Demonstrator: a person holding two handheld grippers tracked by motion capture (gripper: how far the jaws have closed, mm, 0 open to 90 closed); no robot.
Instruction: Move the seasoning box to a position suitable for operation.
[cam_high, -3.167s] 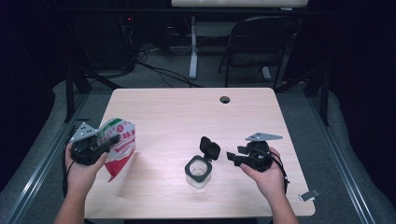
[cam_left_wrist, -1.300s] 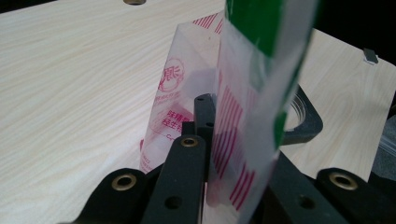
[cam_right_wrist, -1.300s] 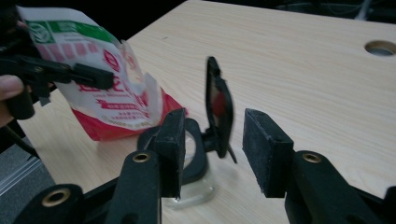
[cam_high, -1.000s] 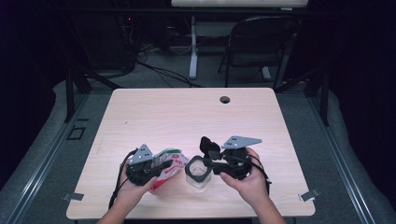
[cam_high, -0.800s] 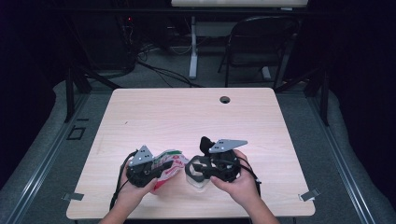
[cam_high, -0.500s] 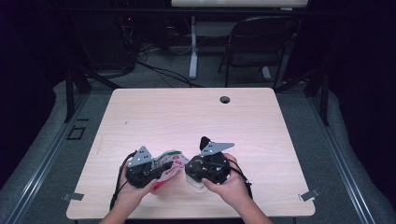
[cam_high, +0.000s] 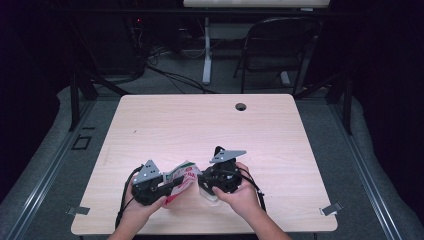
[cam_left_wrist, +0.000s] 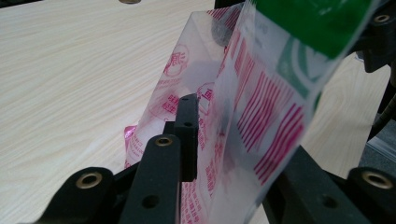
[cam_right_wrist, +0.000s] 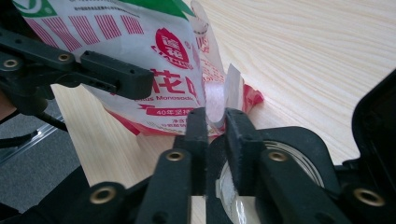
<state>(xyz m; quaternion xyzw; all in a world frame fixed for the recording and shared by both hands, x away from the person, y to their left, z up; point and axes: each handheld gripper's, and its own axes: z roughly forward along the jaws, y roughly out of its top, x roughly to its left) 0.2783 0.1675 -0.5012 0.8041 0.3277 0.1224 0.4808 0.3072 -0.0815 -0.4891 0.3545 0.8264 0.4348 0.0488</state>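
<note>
Sagging between the two grippers, the seasoning pouch (cam_high: 181, 176) hangs just above the near part of the pale wood-grain table (cam_high: 210, 125). It is a thin, glossy plastic bag, partly clear, printed with red stripes, red characters and a round red seal, with a green band along one edge; its film creases and bows where it is pulled.

The left gripper (cam_high: 165, 186) has the pouch between its jaws, which have just been opening; in the left gripper view (cam_left_wrist: 219, 154) one black jaw lies against the film and the other sits behind it, so whether they press cannot be told.

The right gripper (cam_high: 206, 176) has just been closing, and its jaws stand narrow, pinching a clear torn strip at the pouch's edge (cam_right_wrist: 215, 109).

Below them sits a round clear jar (cam_right_wrist: 275, 158) with a black flip lid (cam_right_wrist: 373, 126) standing open.
</note>
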